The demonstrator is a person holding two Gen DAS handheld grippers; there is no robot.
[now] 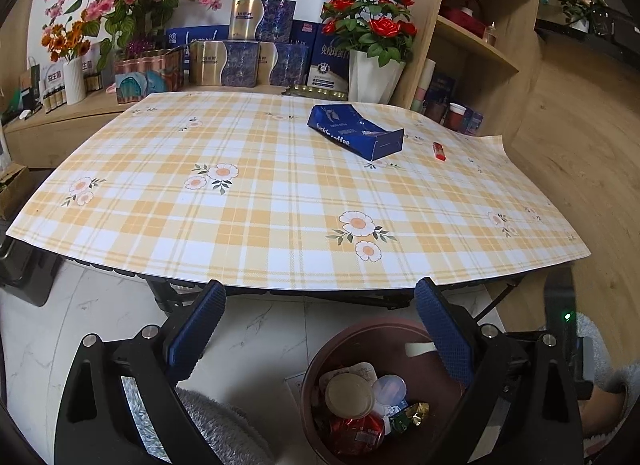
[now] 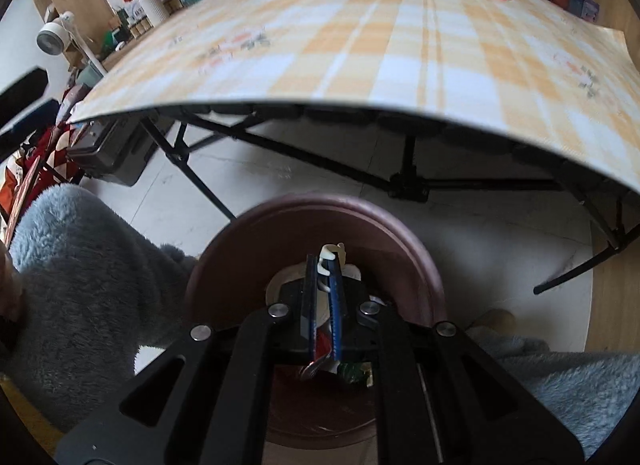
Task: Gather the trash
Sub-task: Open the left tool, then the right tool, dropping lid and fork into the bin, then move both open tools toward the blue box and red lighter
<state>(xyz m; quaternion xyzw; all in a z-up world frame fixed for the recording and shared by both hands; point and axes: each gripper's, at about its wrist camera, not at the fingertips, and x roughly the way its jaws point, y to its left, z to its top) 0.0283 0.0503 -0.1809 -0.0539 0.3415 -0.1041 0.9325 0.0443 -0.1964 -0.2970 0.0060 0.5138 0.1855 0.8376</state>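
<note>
Right tongs (image 2: 325, 265) clamp a small white scrap (image 2: 330, 255) above the half-filled trash bin (image 2: 224, 261); left tongs (image 1: 316, 329) gape empty. Ahead on the counter (image 1: 240, 225), a blue coffee box (image 1: 354, 131) and red lighter (image 1: 439, 151) remain.

Black gripper (image 1: 320, 329) frames, blue ribbed pads (image 1: 196, 329), silver screws, fluffy grey-blue sleeve (image 2: 80, 265).

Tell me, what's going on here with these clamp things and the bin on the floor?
A person is clearing trash off the table with a hand-held gripper in each hand. The right hand-held gripper is shut on a small whitish scrap and hangs over the round brown bin, which already holds wrappers and a cup lid. The left hand-held gripper is open and empty, facing the table. A blue coffee box and a small red item still lie on the checked cloth.
</note>
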